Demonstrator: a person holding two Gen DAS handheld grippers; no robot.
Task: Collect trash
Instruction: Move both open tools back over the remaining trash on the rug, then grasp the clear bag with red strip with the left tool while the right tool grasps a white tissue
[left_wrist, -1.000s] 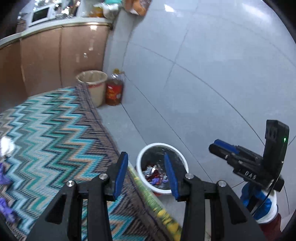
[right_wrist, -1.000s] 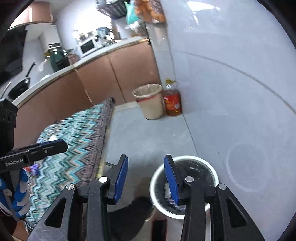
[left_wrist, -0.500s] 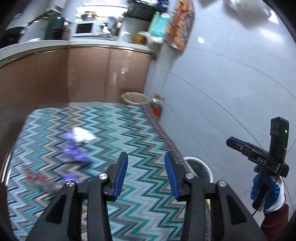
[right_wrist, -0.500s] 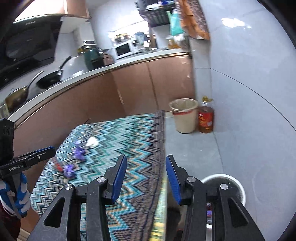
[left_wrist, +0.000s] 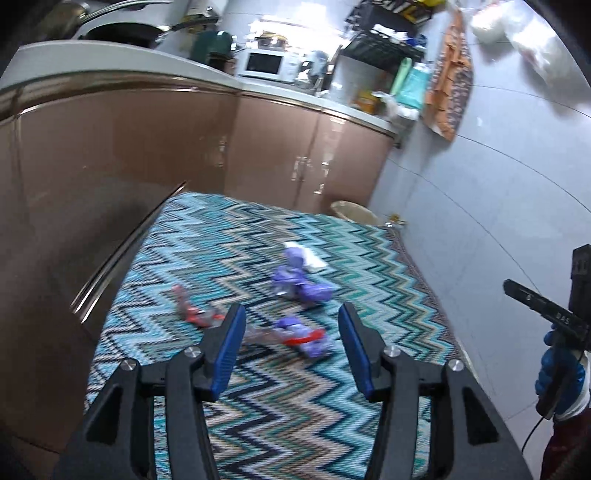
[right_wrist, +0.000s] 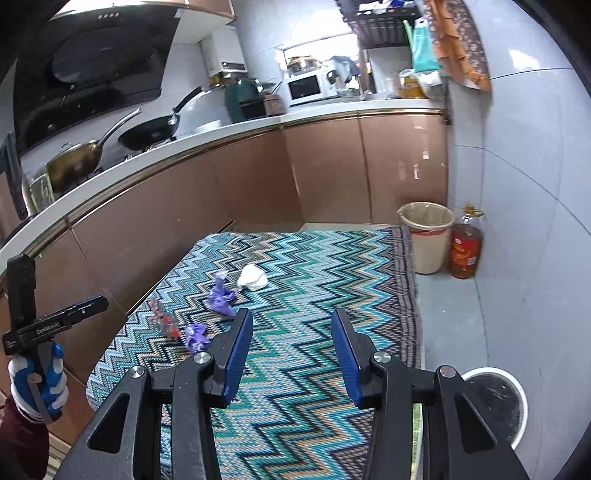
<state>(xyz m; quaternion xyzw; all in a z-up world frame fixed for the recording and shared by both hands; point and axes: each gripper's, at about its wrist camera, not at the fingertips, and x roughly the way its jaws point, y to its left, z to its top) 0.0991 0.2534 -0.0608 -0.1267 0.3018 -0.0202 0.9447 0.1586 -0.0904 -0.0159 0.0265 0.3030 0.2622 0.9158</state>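
Note:
Trash lies on a zigzag-patterned table (left_wrist: 280, 413): a purple wrapper (left_wrist: 301, 286), a white crumpled tissue (left_wrist: 308, 256), a red-and-clear wrapper (left_wrist: 192, 308) and a purple-and-red wrapper (left_wrist: 304, 338). My left gripper (left_wrist: 291, 326) is open and empty, just above and before the purple-and-red wrapper. My right gripper (right_wrist: 291, 334) is open and empty over the table's (right_wrist: 306, 406) middle. In the right wrist view the purple wrapper (right_wrist: 220, 293), tissue (right_wrist: 252, 277), red-and-clear wrapper (right_wrist: 162, 317) and a second purple wrapper (right_wrist: 197, 336) lie to its left. A white bin (right_wrist: 495, 402) stands on the floor at right.
Brown kitchen cabinets (right_wrist: 258, 177) run along the table's left and far sides. A beige waste basket (right_wrist: 426, 236) and an oil bottle (right_wrist: 466, 247) stand on the floor by the tiled wall. The right gripper shows at the right edge of the left wrist view (left_wrist: 543, 308).
Both grippers swung up and left from above the white bin to face the table. The trash pieces on the table came into view and closer to my left gripper.

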